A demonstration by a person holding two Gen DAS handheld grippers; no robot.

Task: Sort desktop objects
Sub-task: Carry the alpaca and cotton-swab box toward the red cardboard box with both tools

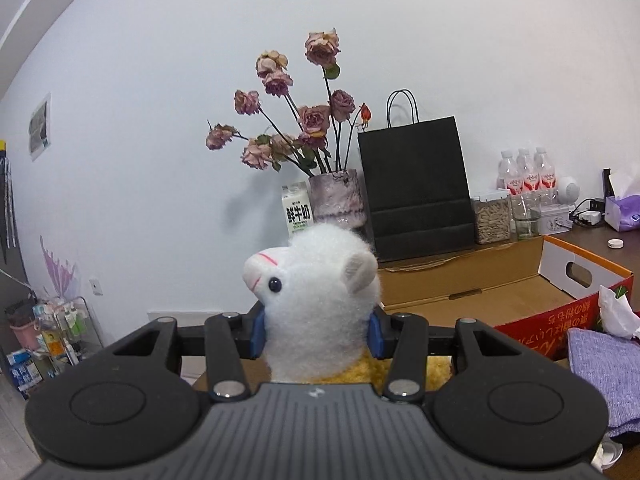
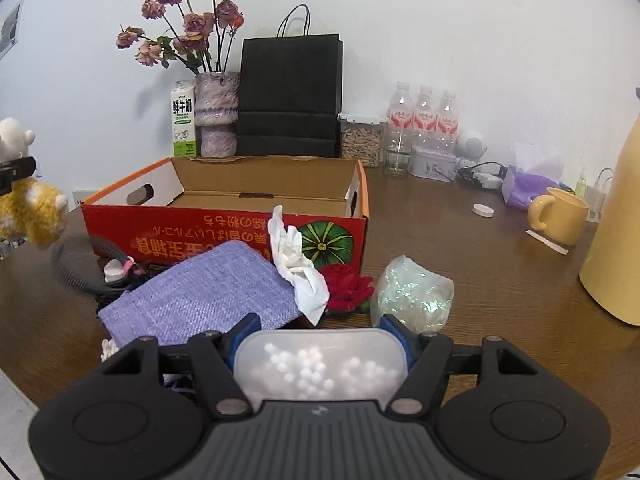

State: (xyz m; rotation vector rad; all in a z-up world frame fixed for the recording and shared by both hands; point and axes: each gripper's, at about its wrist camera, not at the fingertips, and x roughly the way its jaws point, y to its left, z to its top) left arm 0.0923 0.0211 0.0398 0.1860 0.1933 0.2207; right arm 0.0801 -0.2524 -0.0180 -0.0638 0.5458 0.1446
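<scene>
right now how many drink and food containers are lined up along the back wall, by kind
water bottles: 3
milk carton: 1
clear jar of pellets: 1
empty glass: 1
total: 6

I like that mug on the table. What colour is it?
The mug is yellow; the right wrist view shows it best.

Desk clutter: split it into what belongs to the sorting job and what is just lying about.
Part of the job:
left claw shut on plush toy
right claw shut on tub of white beads
cardboard box
purple cloth
tissue
red flower
glitter bag

Just lying about:
vase
black bag
bottles
mug
</scene>
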